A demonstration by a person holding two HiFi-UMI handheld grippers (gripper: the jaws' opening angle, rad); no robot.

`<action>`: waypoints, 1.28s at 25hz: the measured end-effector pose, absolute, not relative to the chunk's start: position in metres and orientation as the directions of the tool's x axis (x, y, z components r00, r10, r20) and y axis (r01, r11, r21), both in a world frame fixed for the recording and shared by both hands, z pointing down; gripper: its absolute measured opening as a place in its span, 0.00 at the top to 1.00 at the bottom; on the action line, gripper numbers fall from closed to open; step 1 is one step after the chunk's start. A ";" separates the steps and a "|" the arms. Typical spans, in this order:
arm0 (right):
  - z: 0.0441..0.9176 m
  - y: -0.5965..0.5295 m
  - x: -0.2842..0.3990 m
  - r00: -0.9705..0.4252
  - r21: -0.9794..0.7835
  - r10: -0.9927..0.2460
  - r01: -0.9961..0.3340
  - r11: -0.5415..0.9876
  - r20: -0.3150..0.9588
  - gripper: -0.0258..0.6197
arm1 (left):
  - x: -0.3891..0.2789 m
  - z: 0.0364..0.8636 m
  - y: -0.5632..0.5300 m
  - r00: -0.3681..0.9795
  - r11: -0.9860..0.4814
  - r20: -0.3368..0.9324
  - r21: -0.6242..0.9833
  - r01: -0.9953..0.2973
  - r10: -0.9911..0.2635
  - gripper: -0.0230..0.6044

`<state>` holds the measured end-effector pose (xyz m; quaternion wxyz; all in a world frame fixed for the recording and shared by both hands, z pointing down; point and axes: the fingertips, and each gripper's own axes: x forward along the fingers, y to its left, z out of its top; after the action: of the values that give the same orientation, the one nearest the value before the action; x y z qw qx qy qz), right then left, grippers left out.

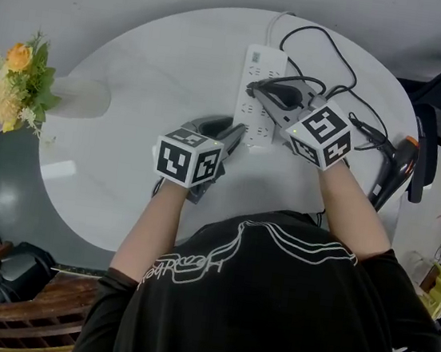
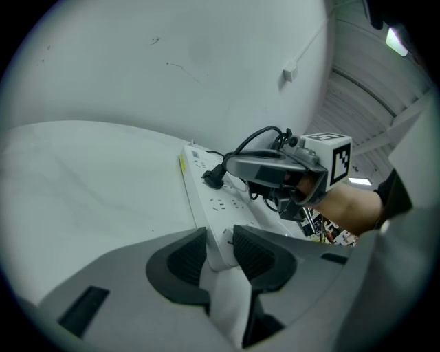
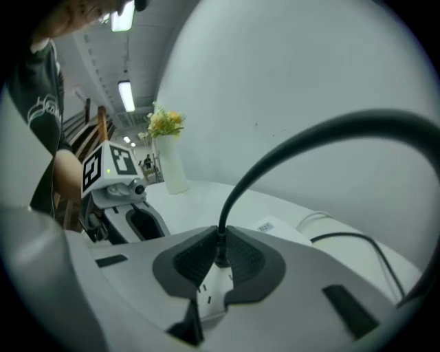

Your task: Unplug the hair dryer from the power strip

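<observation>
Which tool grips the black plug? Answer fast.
The right tool, shut on the black plug; the left tool instead clamps the white plastic power strip's end.

- One round white desk (image 1: pixel 129 71) stood there.
- One white power strip (image 1: pixel 264 68) lay on it, with one black plug (image 3: pixel 220 256) in it.
- There was one hair dryer (image 1: pixel 397 164).
- Two tools showed: the left tool (image 1: pixel 236 135) and the right tool (image 1: pixel 258 89).
- One white vase (image 1: pixel 82 98) held one bunch of flowers (image 1: pixel 13 84).
- There were two cords: one black cord (image 1: pixel 333 53) and one white cord (image 1: pixel 277 22).
</observation>
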<state>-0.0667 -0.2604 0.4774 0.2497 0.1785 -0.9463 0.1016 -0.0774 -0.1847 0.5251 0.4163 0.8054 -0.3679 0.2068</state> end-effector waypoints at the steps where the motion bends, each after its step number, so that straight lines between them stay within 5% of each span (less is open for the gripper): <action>1: 0.475 -0.258 -0.069 -0.801 -0.041 -0.294 -0.368 0.929 0.521 0.92 | -0.077 0.525 -0.185 0.646 -0.383 0.639 0.520 -0.763 -0.418 0.77; 6: 0.471 -0.250 -0.074 -0.780 0.098 -0.303 -0.299 0.949 0.548 0.92 | -0.077 0.524 -0.184 0.654 -0.384 0.637 0.529 -0.756 -0.409 0.77; 12: 0.476 -0.264 -0.064 -0.818 -0.168 -0.296 -0.424 0.890 0.493 0.92 | -0.077 0.525 -0.184 0.648 -0.378 0.640 0.527 -0.761 -0.413 0.77; 19: 0.471 -0.249 -0.073 -0.774 0.120 -0.302 -0.285 0.951 0.557 0.92 | -0.076 0.525 -0.183 0.657 -0.376 0.639 0.539 -0.753 -0.400 0.77; 24: 0.446 -0.277 -0.061 -0.861 -0.172 -0.327 -0.417 0.893 0.390 0.92 | -0.076 0.525 -0.186 0.650 -0.381 0.640 0.527 -0.760 -0.410 0.77; 32: 0.417 -0.288 -0.054 -0.856 -0.126 -0.334 -0.411 0.903 0.395 0.92 | -0.076 0.525 -0.185 0.651 -0.370 0.636 0.536 -0.759 -0.414 0.77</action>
<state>-0.0542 -0.2883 0.4170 0.1850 0.1944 -0.9578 0.1034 -0.0760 -0.1851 0.5250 0.4259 0.8025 -0.3654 0.2025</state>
